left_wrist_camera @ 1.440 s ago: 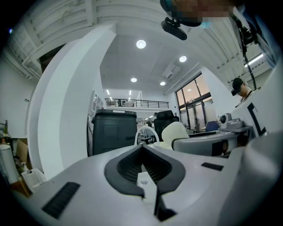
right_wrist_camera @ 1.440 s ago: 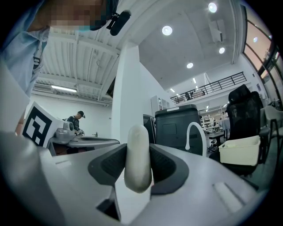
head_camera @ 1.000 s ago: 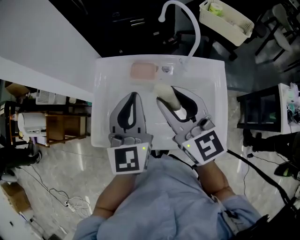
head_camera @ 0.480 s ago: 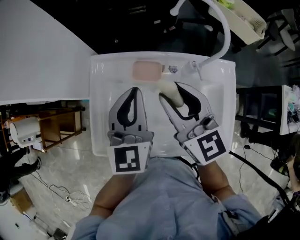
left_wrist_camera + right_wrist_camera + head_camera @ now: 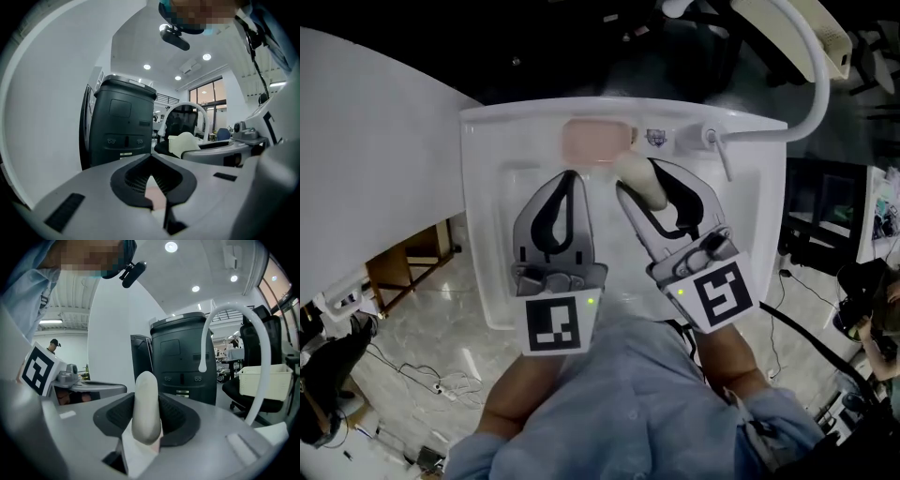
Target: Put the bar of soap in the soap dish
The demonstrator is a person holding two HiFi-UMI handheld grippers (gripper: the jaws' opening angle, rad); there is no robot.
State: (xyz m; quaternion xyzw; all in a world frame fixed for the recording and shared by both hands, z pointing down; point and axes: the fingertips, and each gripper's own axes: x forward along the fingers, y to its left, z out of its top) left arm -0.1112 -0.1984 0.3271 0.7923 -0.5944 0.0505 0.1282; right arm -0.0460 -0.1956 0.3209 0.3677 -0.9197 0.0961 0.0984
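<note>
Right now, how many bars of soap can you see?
1. The bar of soap is pinched in the right tool, over the sink, close by the pink soap dish. I see no other.

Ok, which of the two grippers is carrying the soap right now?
The right gripper: a cream bar of soap stands clamped between its jaws. The left gripper has its jaws together on nothing.

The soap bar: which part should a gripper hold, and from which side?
Clamp the soap bar on its two broad faces at the rear end, from the person's side, as the right gripper does; its rounded front then sticks out toward the soap dish.
</note>
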